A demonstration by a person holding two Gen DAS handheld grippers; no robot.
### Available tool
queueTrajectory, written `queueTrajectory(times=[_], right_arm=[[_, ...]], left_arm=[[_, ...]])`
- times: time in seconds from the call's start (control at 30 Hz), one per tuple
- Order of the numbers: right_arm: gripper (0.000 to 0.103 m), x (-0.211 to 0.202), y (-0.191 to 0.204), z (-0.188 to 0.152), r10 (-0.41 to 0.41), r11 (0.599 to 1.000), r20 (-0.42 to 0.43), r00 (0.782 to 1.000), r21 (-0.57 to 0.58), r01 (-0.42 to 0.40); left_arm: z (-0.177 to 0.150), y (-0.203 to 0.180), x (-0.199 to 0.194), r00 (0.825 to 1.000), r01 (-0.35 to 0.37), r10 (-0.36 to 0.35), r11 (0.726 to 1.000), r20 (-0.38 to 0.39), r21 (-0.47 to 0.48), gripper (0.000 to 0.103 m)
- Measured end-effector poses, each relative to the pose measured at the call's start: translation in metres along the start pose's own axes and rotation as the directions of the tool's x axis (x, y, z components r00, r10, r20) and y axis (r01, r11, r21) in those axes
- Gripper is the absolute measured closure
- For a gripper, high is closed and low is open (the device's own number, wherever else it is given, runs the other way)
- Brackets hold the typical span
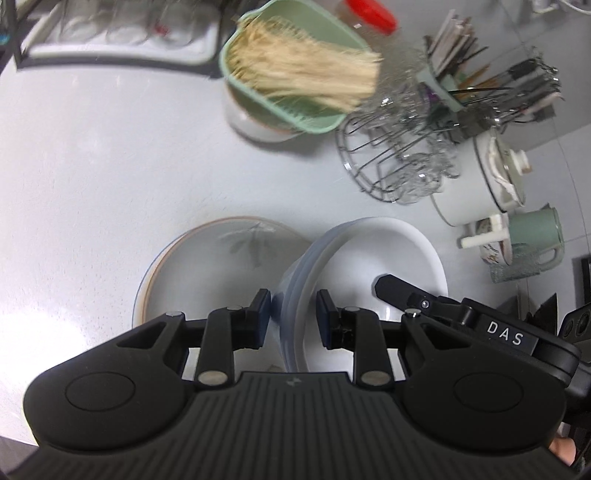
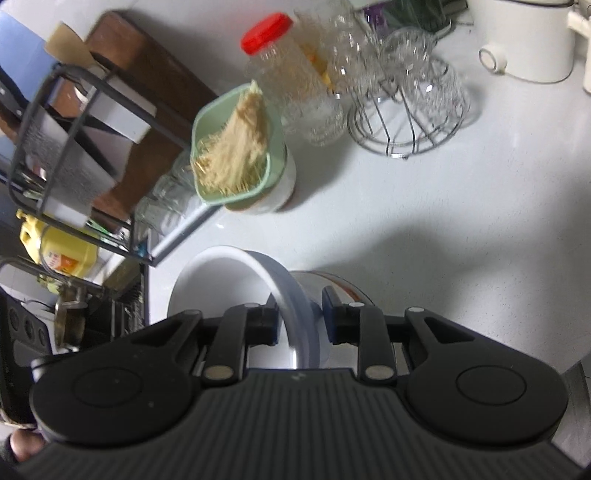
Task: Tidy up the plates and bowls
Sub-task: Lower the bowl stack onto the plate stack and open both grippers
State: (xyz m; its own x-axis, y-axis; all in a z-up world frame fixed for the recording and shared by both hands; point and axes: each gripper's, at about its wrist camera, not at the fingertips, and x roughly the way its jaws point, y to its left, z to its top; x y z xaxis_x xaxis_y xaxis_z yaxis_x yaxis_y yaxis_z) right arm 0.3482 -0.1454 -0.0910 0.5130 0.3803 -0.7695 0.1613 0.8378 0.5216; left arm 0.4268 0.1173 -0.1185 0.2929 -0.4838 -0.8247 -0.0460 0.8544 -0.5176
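Black ribbed housing of the left gripper (image 1: 293, 317) fills the near edge of its wrist view, and its jaws stand on either side of the rim of a white bowl (image 1: 388, 254), one pad outside the wall and one inside; whether they press the rim or only straddle it cannot be told. From the right wrist view the right gripper (image 2: 300, 319) sits the same way on the opposite rim of that white bowl (image 2: 221, 284), jaws astride the wall, again too close to call between clamped and merely near. The pale grey counter (image 1: 110, 166) carries everything. Just left of the white bowl lies a shallow plate with a leaf pattern (image 1: 221, 266), its edge tucked against the bowl's side. Farther back, a green strainer basket (image 1: 295, 74) heaped with pale noodle-like strands rests in another white bowl (image 1: 255, 125). To the right stands a wire rack of upturned glasses (image 1: 399, 162), then a white pot (image 1: 476, 181) and a green mug (image 1: 535, 236). A jar with a red lid (image 2: 267, 33) stands behind the strainer, and a dark metal shelf rack (image 2: 74, 147) occupies the far left.
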Motion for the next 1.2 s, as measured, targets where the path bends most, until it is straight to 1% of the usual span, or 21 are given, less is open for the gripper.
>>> queueTrajectory(times=[0.17, 0.23, 0.3, 0.37, 0.43, 0.5, 0.53, 0.57, 0.6, 0.63, 0.67, 0.73, 0.8, 0.97, 1.03, 1.1, 1.2], right_arm=[[0.077, 0.022, -0.002, -0.004, -0.026, 0.999, -0.066, 0.997, -0.028, 0.025], [0.077, 0.029, -0.001, -0.008, -0.053, 0.998, -0.089, 0.995, -0.047, 0.049], [0.077, 0.034, -0.001, -0.011, -0.068, 0.996, -0.113, 0.991, -0.057, 0.062], [0.077, 0.039, 0.001, -0.012, -0.078, 0.994, -0.123, 0.989, -0.092, 0.067], [0.077, 0.042, 0.003, -0.014, -0.091, 0.990, -0.126, 0.988, -0.121, 0.076], [0.077, 0.043, 0.002, -0.016, -0.099, 0.990, -0.129, 0.987, -0.115, 0.084], [0.076, 0.042, 0.001, -0.018, -0.097, 0.991, -0.125, 0.987, -0.109, 0.084], [0.074, 0.041, 0.001, -0.020, -0.096, 0.991, -0.120, 0.988, -0.102, 0.084], [0.068, 0.039, 0.000, -0.021, -0.091, 0.992, -0.117, 0.989, -0.095, 0.080], [0.064, 0.036, -0.001, -0.022, -0.081, 0.994, -0.112, 0.990, -0.089, 0.071], [0.062, 0.032, -0.002, -0.023, -0.067, 0.995, -0.104, 0.992, -0.085, 0.059], [0.057, 0.021, -0.005, -0.023, -0.053, 0.995, -0.082, 0.995, -0.088, 0.046], [0.057, 0.009, -0.007, -0.023, -0.068, 0.993, -0.053, 0.996, -0.098, 0.062], [0.056, -0.019, -0.012, -0.023, -0.057, 0.991, 0.001, 0.998, -0.123, 0.057], [0.056, -0.030, -0.014, -0.023, -0.044, 0.990, 0.020, 0.999, -0.131, 0.047], [0.056, -0.040, -0.013, -0.022, -0.041, 0.988, 0.038, 0.998, -0.148, 0.046], [0.056, -0.055, -0.009, -0.024, -0.033, 0.979, 0.065, 0.997, -0.196, 0.045]], left_arm=[[-0.007, 0.013, 0.015, 0.999, -0.034, 0.033, 0.999, -0.035, -0.023, 0.073], [-0.010, 0.017, 0.021, 0.998, -0.043, 0.042, 0.999, -0.048, -0.026, 0.073], [-0.013, 0.020, 0.026, 0.997, -0.057, 0.056, 0.998, -0.048, -0.020, 0.073], [-0.015, 0.025, 0.027, 0.998, -0.055, 0.054, 0.998, -0.038, -0.034, 0.073], [-0.016, 0.026, 0.026, 0.996, -0.091, 0.091, 0.995, -0.021, -0.031, 0.073], [-0.018, 0.028, 0.023, 0.997, -0.080, 0.079, 0.996, -0.009, -0.042, 0.073], [-0.018, 0.028, 0.021, 0.996, -0.087, 0.087, 0.995, -0.007, -0.046, 0.072], [-0.019, 0.027, 0.020, 0.995, -0.099, 0.099, 0.994, -0.002, -0.044, 0.064], [-0.020, 0.027, 0.017, 0.994, -0.111, 0.111, 0.993, 0.006, -0.039, 0.059], [-0.021, 0.025, 0.015, 0.992, -0.124, 0.124, 0.992, 0.015, -0.033, 0.048], [-0.023, 0.024, 0.012, 0.990, -0.134, 0.135, 0.991, 0.027, -0.026, 0.043], [-0.026, 0.023, 0.005, 0.988, -0.150, 0.150, 0.989, 0.042, -0.012, 0.043], [-0.030, 0.019, -0.002, 0.987, -0.149, 0.150, 0.989, 0.058, -0.006, 0.043], [-0.040, 0.002, -0.021, 0.983, -0.153, 0.149, 0.988, 0.111, 0.029, 0.042], [-0.045, -0.013, -0.031, 0.971, -0.193, 0.179, 0.978, 0.158, 0.079, 0.042], [-0.050, -0.030, -0.041, 0.957, -0.239, 0.206, 0.960, 0.204, 0.148, 0.041], [-0.057, -0.049, -0.055, 0.946, -0.262, 0.210, 0.944, 0.247, 0.200, 0.041]])
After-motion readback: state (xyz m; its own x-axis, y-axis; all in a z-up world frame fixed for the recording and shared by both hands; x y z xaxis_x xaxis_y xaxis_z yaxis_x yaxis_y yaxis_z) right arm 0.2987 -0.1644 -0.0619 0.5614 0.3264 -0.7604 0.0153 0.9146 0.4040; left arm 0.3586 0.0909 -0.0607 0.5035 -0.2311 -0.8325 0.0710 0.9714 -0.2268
